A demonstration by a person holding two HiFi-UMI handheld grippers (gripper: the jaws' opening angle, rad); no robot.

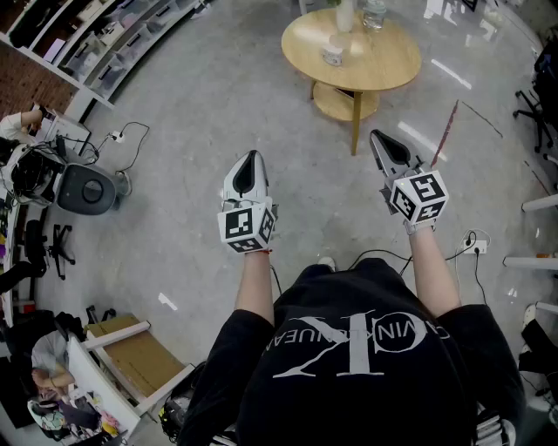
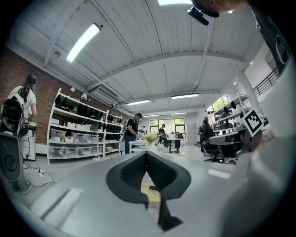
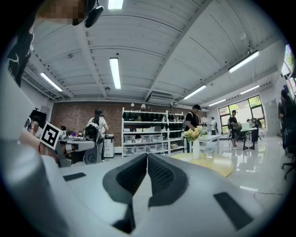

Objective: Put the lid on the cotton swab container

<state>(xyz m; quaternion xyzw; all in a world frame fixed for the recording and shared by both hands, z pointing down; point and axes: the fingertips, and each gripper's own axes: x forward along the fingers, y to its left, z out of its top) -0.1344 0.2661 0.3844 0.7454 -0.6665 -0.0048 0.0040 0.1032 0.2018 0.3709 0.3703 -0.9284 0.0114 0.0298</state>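
Nearest the head camera is the person's black printed T-shirt [image 1: 349, 366], with both bare forearms reaching forward from it.

The left gripper [image 1: 251, 159] and the right gripper [image 1: 377, 138] are held above the grey floor [image 1: 192, 113], well apart from each other, tips pointing towards the round wooden table [image 1: 388, 65]. Each carries its marker cube at the wrist end.

Left gripper [image 2: 146, 155]: its own view shows the ribbed black pads pressed together at the tip, with nothing between them. Right gripper [image 3: 147, 157]: likewise closed tight and empty.

The cotton swab container [image 1: 333, 50] appears only in the head view. It is a small pale tub standing upright on the table's left part, near a white vase [image 1: 346, 14] and a clear jar [image 1: 375, 11] at the far edge. It is too small to tell whether a lid sits on it. Both grippers are well short of it.

The gripper views look level across the room, which the head view does not. They show a white ribbed ceiling, strip lights, storage shelving [image 3: 143, 134] against a brick wall, and people standing. The right gripper view shows the table top [image 3: 222, 165] with yellow flowers [image 3: 193, 134] in the vase. The left gripper view shows only the flowers [image 2: 150, 137] above its jaws and a yellow sliver below them.

Only the head view shows a cardboard box [image 1: 131, 357] lower left and a power strip [image 1: 475, 246] on the floor at right.
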